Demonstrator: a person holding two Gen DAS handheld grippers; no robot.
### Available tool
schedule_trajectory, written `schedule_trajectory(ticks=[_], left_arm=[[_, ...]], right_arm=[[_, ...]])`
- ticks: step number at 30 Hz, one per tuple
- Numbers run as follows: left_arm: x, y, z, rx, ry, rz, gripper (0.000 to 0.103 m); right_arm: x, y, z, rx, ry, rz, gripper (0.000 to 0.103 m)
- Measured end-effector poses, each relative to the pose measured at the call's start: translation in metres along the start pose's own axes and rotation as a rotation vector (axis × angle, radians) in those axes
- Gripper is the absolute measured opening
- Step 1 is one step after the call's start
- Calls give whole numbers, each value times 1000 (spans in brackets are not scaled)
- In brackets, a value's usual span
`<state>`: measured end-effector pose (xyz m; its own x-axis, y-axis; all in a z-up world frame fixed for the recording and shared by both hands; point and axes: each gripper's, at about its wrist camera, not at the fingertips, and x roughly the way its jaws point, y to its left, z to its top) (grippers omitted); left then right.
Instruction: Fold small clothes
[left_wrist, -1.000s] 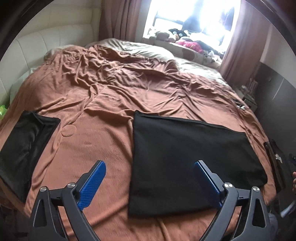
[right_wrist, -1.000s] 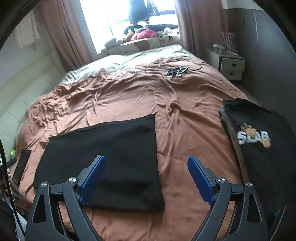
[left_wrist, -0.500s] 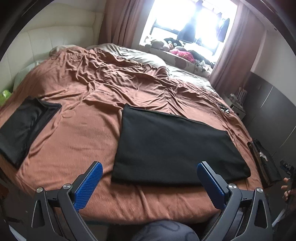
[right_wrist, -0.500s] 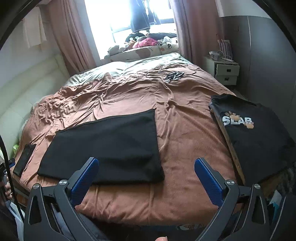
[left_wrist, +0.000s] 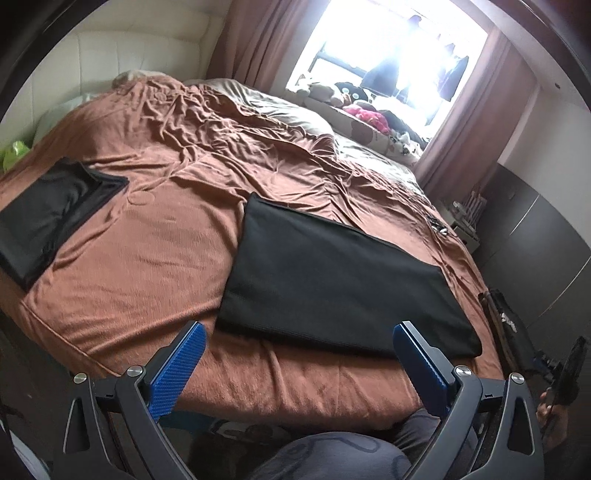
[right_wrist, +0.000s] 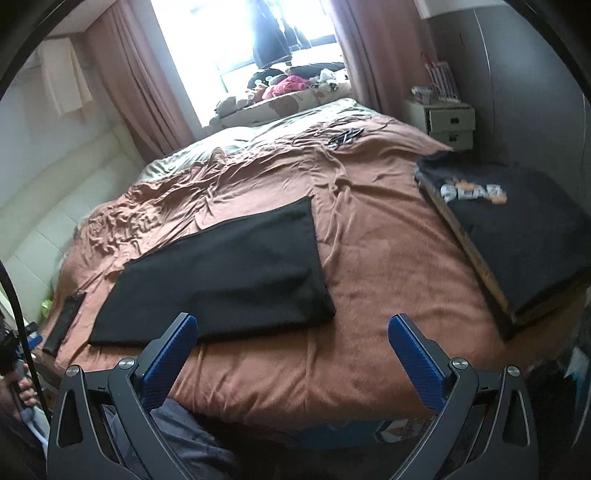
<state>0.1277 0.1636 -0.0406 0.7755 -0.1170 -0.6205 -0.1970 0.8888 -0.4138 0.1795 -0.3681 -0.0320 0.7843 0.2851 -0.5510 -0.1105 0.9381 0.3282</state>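
A folded black rectangular garment lies flat on the bed's rust-brown wrinkled blanket, just beyond the left tool and ahead-left of the right tool. Both tools are spread wide, pinching nothing, and hover off the bed's near edge. A black printed T-shirt on a wooden board lies right; another dark folded cloth lies left.

"SLAB" on black shirt
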Motion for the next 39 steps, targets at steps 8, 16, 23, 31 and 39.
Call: schedule_trajectory(ticks=[8, 16, 23, 31, 39], left_arm=[[18, 14, -11, -68, 37, -30, 84], [49, 26, -20, -140, 82, -43, 67], [77, 48, -25, -217, 115, -31, 61], [114, 65, -26, -278, 177, -27, 59], [137, 77, -27, -359, 207, -32, 59]], right_arm=[[16, -15, -12, 89, 36, 8, 86], [46, -19, -13, 168, 88, 30, 64], [79, -18, -11, 198, 134, 39, 63], [122, -19, -9, 256, 197, 63, 57], [152, -20, -8, 286, 228, 76, 56]])
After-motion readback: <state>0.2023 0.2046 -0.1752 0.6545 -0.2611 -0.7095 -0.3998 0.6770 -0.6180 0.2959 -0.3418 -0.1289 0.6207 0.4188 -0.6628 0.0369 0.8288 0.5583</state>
